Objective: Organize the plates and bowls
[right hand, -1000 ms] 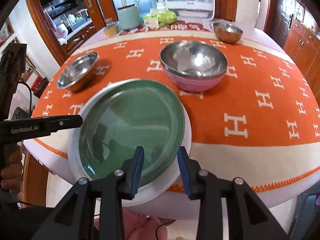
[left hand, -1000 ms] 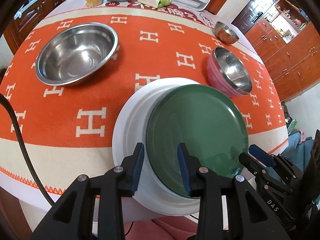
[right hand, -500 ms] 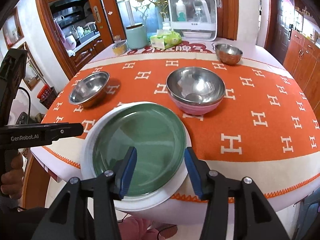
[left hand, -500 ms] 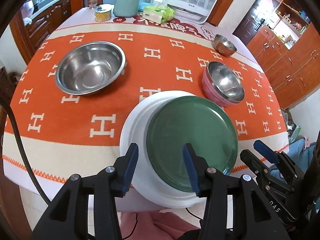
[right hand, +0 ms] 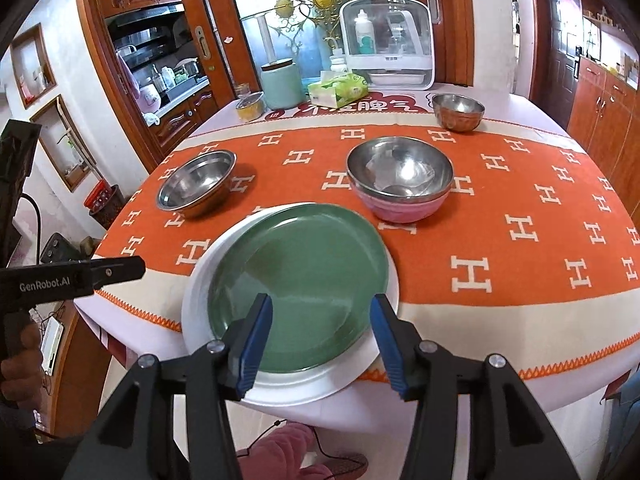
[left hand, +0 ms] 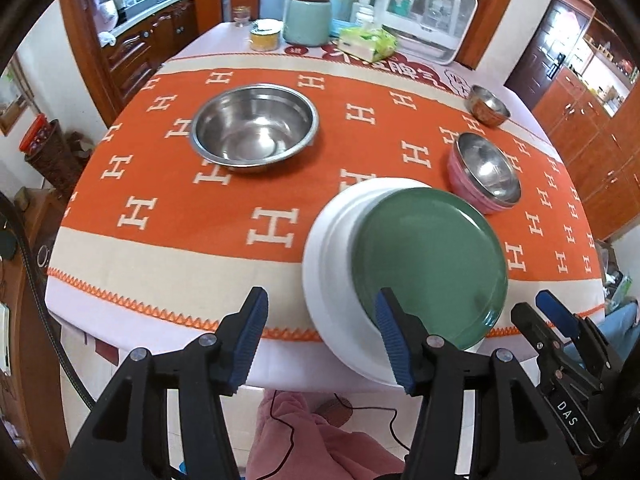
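Green plate [left hand: 430, 266] lies stacked on the white plate [left hand: 328, 264] at the table's near edge, offset toward 3 o'clock on it in the left wrist view; the white plate overhangs the edge. Both plates hold nothing.

Left gripper [left hand: 322, 338]: jaws spread wide, gripping nothing, poised off the table edge at 6 o'clock of the stack. Its right finger overlaps the plate rims in view; whether it touches them cannot be told.

Right gripper [right hand: 320, 340]: jaws spread wide, gripping nothing, above the near rim of the plates.

Bowls on the orange cloth [right hand: 500, 200]:
- Large steel bowl [left hand: 254, 130], at 11 o'clock from the stack, empty.
- Steel bowl [right hand: 400, 168] nested inside the pink bowl [right hand: 402, 210], at 1 o'clock, just beside the stack.
- Small bowl [right hand: 458, 111] at the far edge, 1 o'clock, well apart, empty
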`<state>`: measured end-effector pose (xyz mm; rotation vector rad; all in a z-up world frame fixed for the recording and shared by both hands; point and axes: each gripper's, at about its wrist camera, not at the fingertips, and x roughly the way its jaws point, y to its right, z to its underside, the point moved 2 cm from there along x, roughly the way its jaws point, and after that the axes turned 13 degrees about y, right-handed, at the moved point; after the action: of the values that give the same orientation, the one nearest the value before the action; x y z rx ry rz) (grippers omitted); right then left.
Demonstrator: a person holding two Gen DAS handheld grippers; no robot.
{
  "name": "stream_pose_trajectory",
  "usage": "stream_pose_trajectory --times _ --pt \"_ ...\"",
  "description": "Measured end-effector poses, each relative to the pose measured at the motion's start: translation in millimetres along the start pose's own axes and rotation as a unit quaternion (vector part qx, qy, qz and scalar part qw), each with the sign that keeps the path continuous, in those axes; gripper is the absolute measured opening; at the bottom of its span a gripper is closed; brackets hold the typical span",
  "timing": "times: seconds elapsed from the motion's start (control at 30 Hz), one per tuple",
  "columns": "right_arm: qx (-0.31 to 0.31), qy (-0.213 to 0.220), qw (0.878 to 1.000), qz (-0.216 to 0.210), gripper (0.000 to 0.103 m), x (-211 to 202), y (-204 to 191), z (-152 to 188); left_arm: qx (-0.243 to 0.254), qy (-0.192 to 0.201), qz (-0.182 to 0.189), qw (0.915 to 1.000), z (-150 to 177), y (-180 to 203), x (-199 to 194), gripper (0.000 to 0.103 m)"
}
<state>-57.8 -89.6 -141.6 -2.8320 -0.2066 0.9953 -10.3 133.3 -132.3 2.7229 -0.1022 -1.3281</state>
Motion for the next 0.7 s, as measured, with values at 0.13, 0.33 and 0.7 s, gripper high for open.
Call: stream_pose_trajectory --times 0.13,0.33,0.7 --pt "-0.011 0.006 1.0 0.004 0.051 -3.3 -6.5 -2.4 -0.008 0.013 0.0 0.9999 -4.9 -9.2 -2.8 0.056" --pt "-0.017 0.021 1.0 0.015 0.057 2.1 -20.1 -17.2 -0.014 0.032 0.012 0.9993 -27.1 -25.8 -0.1 0.06" --pt "-0.021 0.042 0.999 0.014 0.059 38.2 -55.2 -51.2 0.008 0.055 0.026 0.9981 -74.3 -57.1 13.3 0.069"
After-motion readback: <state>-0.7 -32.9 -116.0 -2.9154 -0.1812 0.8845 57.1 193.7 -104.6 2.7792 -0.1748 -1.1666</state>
